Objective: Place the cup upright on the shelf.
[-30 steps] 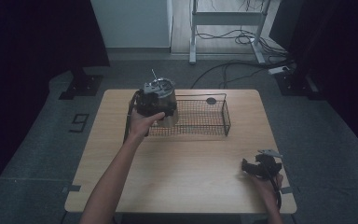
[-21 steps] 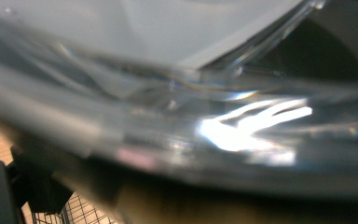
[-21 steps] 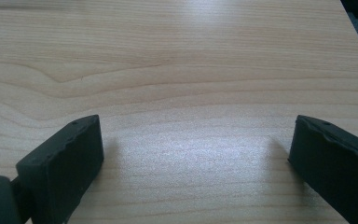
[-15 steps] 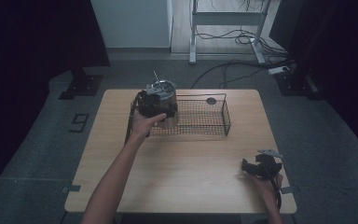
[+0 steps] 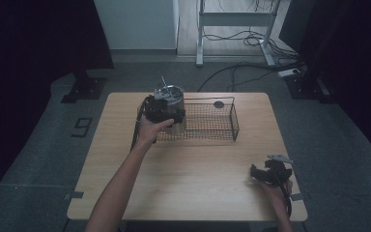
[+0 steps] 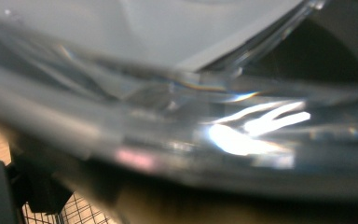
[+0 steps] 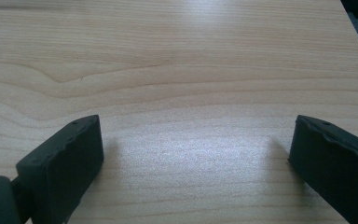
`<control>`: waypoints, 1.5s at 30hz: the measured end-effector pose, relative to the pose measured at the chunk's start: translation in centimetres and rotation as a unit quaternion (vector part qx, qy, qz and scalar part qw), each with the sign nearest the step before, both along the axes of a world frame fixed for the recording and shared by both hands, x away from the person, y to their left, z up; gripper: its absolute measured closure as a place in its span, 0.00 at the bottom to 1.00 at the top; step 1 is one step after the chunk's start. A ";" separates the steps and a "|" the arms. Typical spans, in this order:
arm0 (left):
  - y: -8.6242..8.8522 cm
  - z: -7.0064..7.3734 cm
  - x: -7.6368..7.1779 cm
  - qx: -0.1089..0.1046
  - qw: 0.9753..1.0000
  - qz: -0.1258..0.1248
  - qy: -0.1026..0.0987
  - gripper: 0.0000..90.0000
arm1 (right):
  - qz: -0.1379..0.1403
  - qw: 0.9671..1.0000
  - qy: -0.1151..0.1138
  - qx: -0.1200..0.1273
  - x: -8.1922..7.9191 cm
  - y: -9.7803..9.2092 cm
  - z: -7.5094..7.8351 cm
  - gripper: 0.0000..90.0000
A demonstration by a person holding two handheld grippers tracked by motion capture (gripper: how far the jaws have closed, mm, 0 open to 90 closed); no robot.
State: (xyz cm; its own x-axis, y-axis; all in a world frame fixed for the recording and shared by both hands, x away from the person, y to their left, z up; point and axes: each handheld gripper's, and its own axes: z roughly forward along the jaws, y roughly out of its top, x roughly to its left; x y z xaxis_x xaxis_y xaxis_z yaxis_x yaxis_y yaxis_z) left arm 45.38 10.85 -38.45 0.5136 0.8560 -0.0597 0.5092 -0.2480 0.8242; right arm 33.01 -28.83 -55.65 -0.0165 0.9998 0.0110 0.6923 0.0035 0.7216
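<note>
Clear glass jar with a metal lid (image 5: 172, 106) sits at the left end of the black wire basket (image 5: 207, 121), on the far side of the pale wooden table (image 5: 188, 169). Left gripper (image 5: 160, 112) presses against it, probably to lift it; whether its jaws are clenched cannot be told. Right gripper (image 7: 193, 154) rests released near the table's right corner, idle.

A lab; dark curtains (image 5: 38, 38), floor cables (image 5: 241, 41), metal stand (image 5: 234, 19).
</note>
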 end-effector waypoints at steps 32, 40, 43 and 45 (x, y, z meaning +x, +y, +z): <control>-0.4 -2.1 3.2 -0.007 1.000 0.029 0.004 0.05 | 0.000 1.000 0.000 0.000 0.0 0.0 0.0 0.03; -0.3 -1.7 3.9 -0.004 0.999 0.035 0.001 0.05 | 0.000 1.000 0.000 0.000 0.0 0.0 0.0 0.03; -0.4 -1.6 4.4 -0.003 0.999 0.038 -0.002 0.05 | 0.000 1.000 0.000 0.000 0.0 0.0 0.0 0.03; -0.4 -1.7 4.6 -0.003 0.999 0.041 -0.001 0.05 | 0.000 1.000 0.000 0.000 0.0 0.0 0.0 0.03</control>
